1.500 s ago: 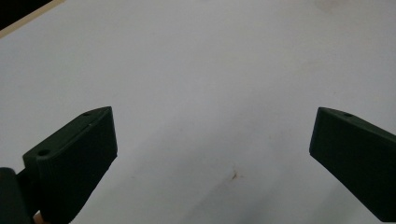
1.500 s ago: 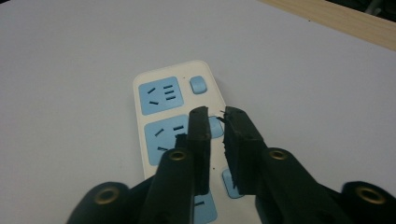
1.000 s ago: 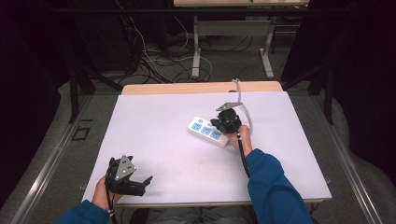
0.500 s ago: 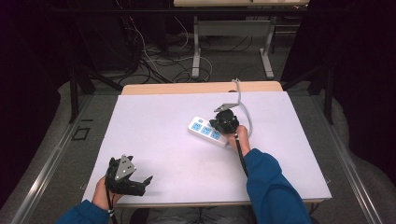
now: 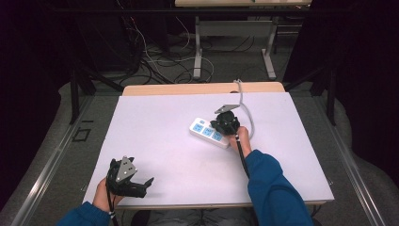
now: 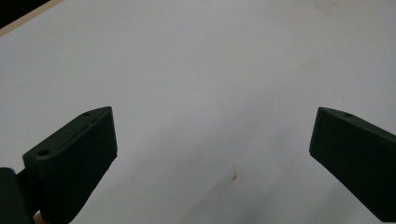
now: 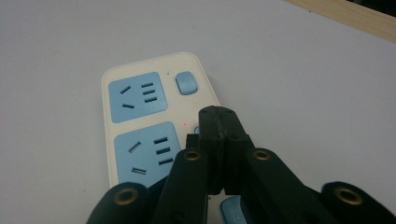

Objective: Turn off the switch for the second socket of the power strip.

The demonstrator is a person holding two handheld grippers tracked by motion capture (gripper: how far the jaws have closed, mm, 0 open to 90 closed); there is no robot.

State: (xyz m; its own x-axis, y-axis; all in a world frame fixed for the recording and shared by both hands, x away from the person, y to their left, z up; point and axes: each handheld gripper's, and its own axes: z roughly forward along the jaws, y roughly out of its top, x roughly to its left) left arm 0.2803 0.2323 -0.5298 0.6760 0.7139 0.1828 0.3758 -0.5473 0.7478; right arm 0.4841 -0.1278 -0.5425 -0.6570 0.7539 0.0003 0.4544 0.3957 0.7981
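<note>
A white power strip (image 5: 205,131) with blue sockets lies on the white table (image 5: 164,141), right of its middle. My right gripper (image 5: 226,123) is shut, and its joined tips (image 7: 217,117) rest over the strip's second blue switch, which they mostly hide. A small red light (image 7: 185,124) glows beside that switch. The first switch (image 7: 186,83) and two sockets (image 7: 137,95) lie in plain sight. At the table's front left corner my left gripper (image 5: 141,183) is held low with its jaws wide open (image 6: 215,116); between them there is bare tabletop.
The strip's grey cable (image 5: 243,104) curves toward the table's wooden back edge (image 5: 202,88). Beyond the table are a dark floor with tangled cables (image 5: 155,56) and the legs of another table (image 5: 197,52).
</note>
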